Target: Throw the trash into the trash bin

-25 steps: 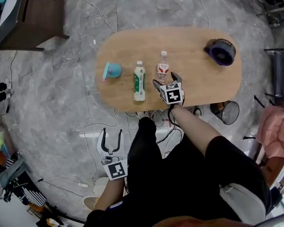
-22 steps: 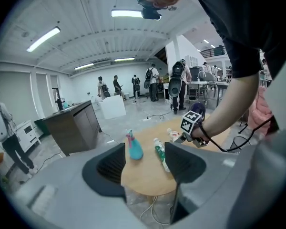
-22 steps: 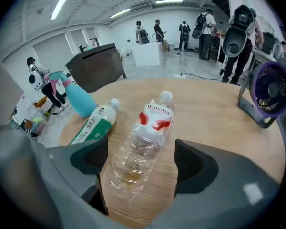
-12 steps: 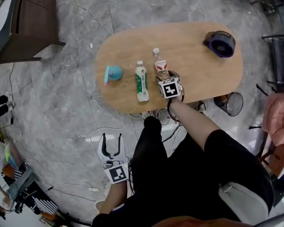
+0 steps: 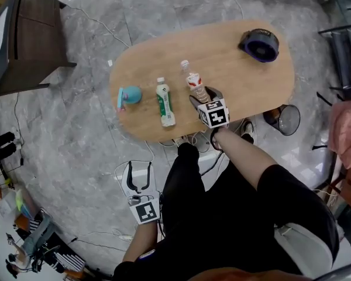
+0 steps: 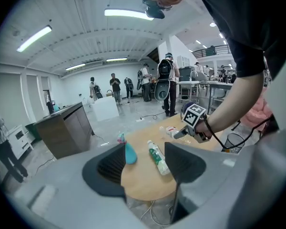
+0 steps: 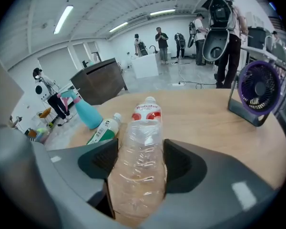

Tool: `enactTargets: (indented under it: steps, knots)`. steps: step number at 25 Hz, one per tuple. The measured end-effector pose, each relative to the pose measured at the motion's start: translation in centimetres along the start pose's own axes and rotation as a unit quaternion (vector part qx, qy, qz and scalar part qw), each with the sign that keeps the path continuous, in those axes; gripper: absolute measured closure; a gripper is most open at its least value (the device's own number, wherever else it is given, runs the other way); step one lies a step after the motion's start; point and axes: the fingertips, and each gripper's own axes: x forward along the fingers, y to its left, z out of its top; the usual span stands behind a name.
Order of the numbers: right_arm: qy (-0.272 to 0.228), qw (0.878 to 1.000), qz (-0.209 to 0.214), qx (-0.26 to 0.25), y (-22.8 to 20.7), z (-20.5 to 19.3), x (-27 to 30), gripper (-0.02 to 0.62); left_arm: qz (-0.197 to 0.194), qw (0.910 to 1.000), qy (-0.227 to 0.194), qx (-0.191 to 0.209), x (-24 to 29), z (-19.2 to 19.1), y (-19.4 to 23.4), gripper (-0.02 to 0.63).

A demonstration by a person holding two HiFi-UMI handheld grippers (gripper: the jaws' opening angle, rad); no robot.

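Here, the right gripper (image 5: pixel 203 96), its jaws having just been closing, pinches a clear, red-labelled bottle (image 7: pixel 139 147) by its body, tilted above the near edge of the oval wooden table (image 5: pixel 234 81); the left gripper (image 5: pixel 137 171) hangs low beside the person's leg, jaws spread on nothing; a green-labelled bottle (image 5: pixel 164 103) lies beside a teal spray bottle (image 5: pixel 130 95); a mesh trash bin (image 5: pixel 286 120) stands on the floor near the table's right end.
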Motion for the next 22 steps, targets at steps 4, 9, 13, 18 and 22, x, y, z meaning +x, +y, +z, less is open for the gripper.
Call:
enactTargets:
  steps: [4, 9, 13, 18, 22]
  knots:
    - [-0.045, 0.999, 0.015, -0.002, -1.1, 1.2, -3.5, 0.270, -0.018, 0.9996, -0.009, 0.017, 1.2, 1.7, -2.7, 0.336]
    - [-0.109, 0.994, 0.021, -0.002, -3.9, 2.2, -10.0, 0.270, -0.049, 0.9971, -0.017, 0.056, 2.4, 4.1, -7.4, 0.337]
    - [-0.154, 0.988, 0.011, 0.001, -7.5, 2.5, -16.2, 0.270, -0.083, 0.9937, -0.017, 0.074, 4.2, 5.7, -11.8, 0.337]
    - [-0.192, 0.977, -0.074, 0.046, -16.3, -0.2, -24.8, 0.269, -0.157, 0.9806, -0.036, 0.112, 7.1, 9.0, -18.6, 0.339]
    - [-0.215, 0.958, -0.155, 0.109, -25.4, -4.8, -32.4, 0.268, -0.211, 0.9642, -0.045, 0.155, 8.9, 11.5, -25.6, 0.339]
